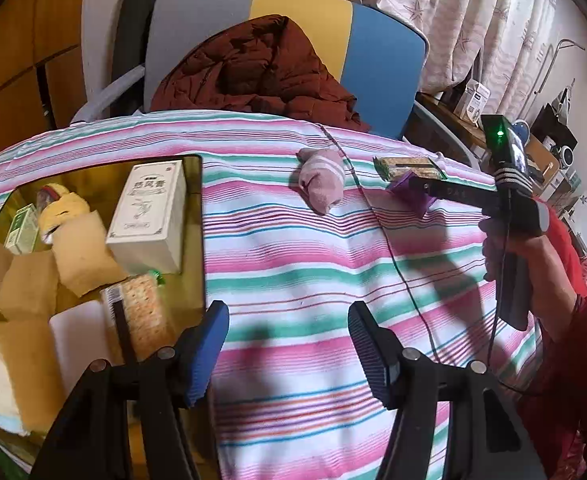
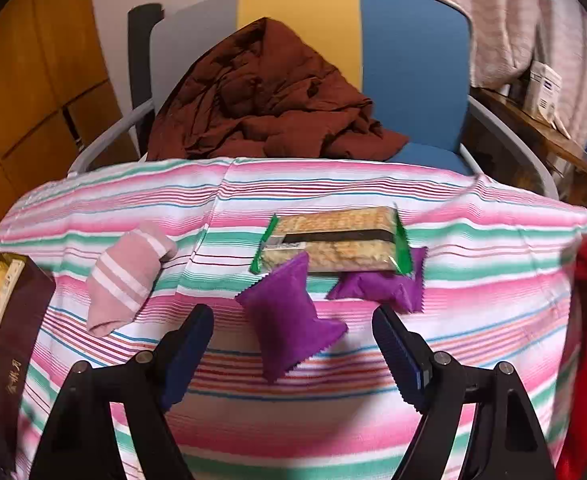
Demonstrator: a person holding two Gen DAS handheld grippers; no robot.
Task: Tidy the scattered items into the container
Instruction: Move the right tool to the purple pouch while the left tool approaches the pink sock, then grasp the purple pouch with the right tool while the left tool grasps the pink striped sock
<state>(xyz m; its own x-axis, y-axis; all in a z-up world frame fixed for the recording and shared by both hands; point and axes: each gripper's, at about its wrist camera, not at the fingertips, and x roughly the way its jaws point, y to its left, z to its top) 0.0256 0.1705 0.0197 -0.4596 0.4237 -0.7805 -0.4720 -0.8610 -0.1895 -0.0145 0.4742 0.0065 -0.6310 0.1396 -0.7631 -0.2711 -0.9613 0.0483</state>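
The right gripper [image 2: 293, 344] hangs with its jaws apart and nothing between the pads; the nearer purple sachet [image 2: 291, 320] lies just ahead of them, at twelve o'clock in the right wrist view. A second purple sachet [image 2: 385, 284] sits at one o'clock, touching the edge of the cracker packet [image 2: 333, 246], which lies flat beyond both. At ten o'clock the rolled pink sock [image 2: 127, 276] rests on the striped cloth [image 2: 293, 412], well apart from the sachets.

The left gripper [image 1: 289, 344] is also open and empty, poised over bare cloth, with the gold container [image 1: 195, 216] at nine to ten o'clock. It already holds a white box [image 1: 149, 218], another cracker packet [image 1: 145, 316], yellow sponges [image 1: 81, 256] and more.

Risks, as I judge them: the near sachet is soft and sits askew between the jaws, so a close on one corner could let it slip or flop out in carriage. The pads could also pinch a fold of cloth and drag the sock and packet with it. The container looks crowded, so a careless drop may land on the rim and slide back onto the cloth. The trailing black cable [image 1: 497, 280] could snag as the grippers cross.
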